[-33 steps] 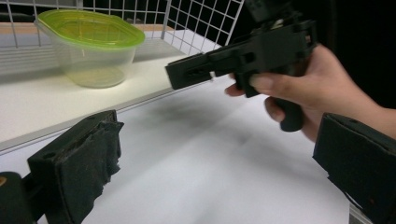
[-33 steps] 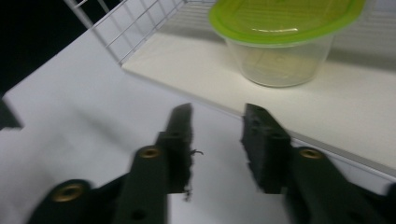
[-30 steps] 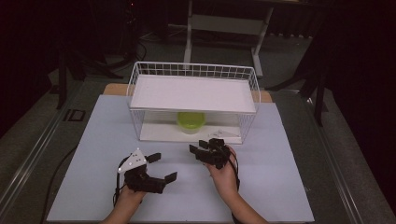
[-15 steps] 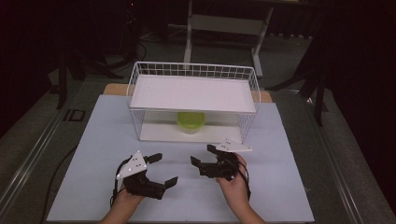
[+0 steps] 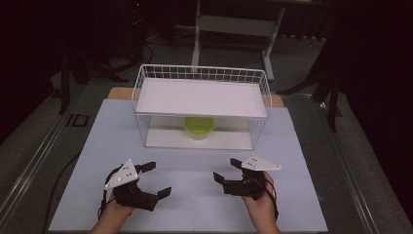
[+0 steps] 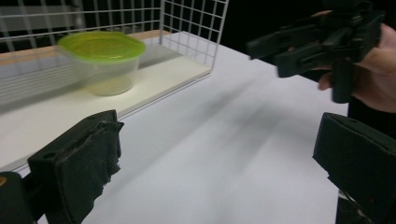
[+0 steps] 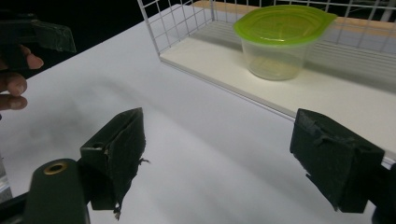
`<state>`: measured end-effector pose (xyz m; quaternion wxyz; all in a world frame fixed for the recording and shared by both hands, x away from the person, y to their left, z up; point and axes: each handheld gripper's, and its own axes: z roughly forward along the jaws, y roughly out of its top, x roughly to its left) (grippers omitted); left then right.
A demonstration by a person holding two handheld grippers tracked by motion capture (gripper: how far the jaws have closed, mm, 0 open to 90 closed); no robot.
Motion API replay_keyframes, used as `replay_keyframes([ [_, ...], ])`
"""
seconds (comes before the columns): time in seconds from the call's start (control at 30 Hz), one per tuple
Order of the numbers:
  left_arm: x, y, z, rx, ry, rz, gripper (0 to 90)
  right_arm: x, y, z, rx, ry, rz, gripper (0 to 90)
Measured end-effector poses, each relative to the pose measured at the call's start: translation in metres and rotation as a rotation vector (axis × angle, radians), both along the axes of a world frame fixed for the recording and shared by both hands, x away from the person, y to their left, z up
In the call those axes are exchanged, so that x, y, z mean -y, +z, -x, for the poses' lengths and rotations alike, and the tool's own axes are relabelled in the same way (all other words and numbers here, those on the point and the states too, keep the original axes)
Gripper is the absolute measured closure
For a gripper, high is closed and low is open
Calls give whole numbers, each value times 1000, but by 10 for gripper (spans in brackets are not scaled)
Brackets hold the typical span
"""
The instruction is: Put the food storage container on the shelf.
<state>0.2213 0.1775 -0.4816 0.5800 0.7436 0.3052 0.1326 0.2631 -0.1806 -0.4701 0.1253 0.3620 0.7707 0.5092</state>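
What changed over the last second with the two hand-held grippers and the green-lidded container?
The right hand-held gripper drew back from the wire rack toward the person and to the right, its jaws just opening, nothing between them. The left hand-held gripper shifted slightly, open and empty. The green-lidded container stayed on the rack's lower shelf.

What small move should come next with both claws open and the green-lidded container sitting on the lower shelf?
Probably ease the right claw forward toward the green-lidded container. Its jaws stand wide open with nothing between them, and the container sits upright, untouched, on the lower shelf of the wire rack, whose front is open. The left claw is also open and empty.
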Motion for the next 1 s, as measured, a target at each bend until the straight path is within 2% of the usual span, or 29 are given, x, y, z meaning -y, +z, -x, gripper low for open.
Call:
replay_keyframes([
  [0.23,-17,-2,11,-8,25,-8,16,15,5,13,17,-16,-8,179],
  [0.47,-35,-2,20,-19,31,-13,16,26,9,27,52,-18,12,179],
  [0.63,-45,-6,26,-35,38,-14,16,33,7,34,49,-20,24,174],
  [0.8,-53,-9,32,-34,53,-27,16,42,6,38,52,-32,20,174],
  [1.0,-58,-14,35,-15,66,-44,16,48,3,39,49,-29,30,174],
])
